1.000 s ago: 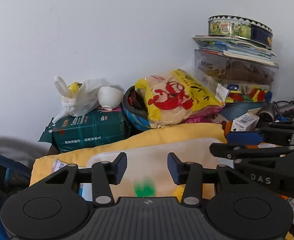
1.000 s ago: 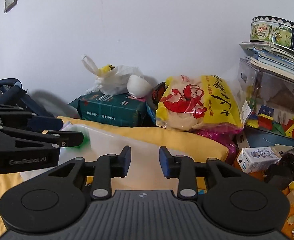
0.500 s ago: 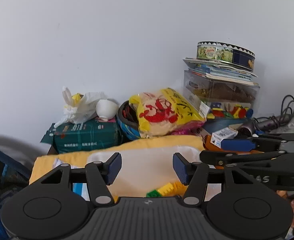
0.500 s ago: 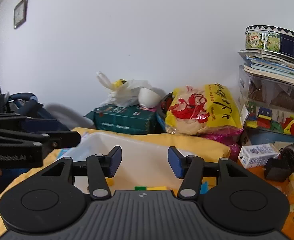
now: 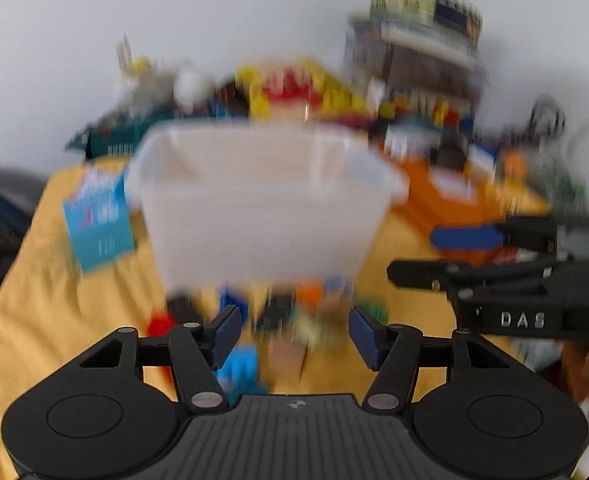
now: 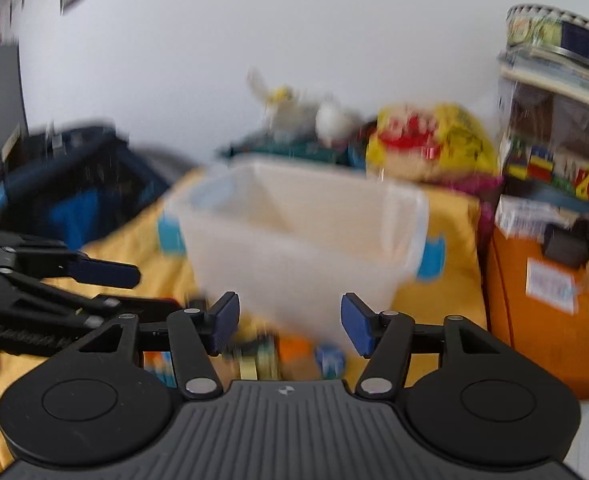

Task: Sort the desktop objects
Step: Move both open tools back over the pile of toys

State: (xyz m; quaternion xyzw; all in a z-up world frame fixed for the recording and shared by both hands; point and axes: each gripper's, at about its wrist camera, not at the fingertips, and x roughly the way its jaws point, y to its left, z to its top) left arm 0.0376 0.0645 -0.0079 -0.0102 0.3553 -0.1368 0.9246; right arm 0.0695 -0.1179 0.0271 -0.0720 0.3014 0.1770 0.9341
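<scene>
On the yellow cloth (image 5: 46,280) that covers the desk, a translucent white plastic bin (image 5: 262,208) stands upright with its open top up, and both views are smeared by motion blur. Just in front of the bin lies a scatter of small coloured toy blocks (image 5: 294,320), red, blue, orange, green and black, too blurred to tell apart further. The left gripper (image 5: 294,334) hangs above this scatter with its blue-padded jaws wide and opening, nothing pressed between them. The right gripper (image 6: 289,322) is likewise over the near edge of the blocks (image 6: 294,352), its jaws apart and opening, gripping nothing. Each gripper shows in the other's view: the right gripper (image 5: 474,256) at the right side of the left wrist view, the left gripper (image 6: 110,284) at the left of the right wrist view. A blue card (image 5: 98,216) lies on the cloth just left of the bin. Behind the bin sit a yellow and red snack bag (image 6: 430,140), a dark green box (image 5: 118,136) and a white plastic bag (image 6: 294,108). A round biscuit tin (image 6: 558,36) tops a stack at right, near an orange box (image 6: 546,292).
</scene>
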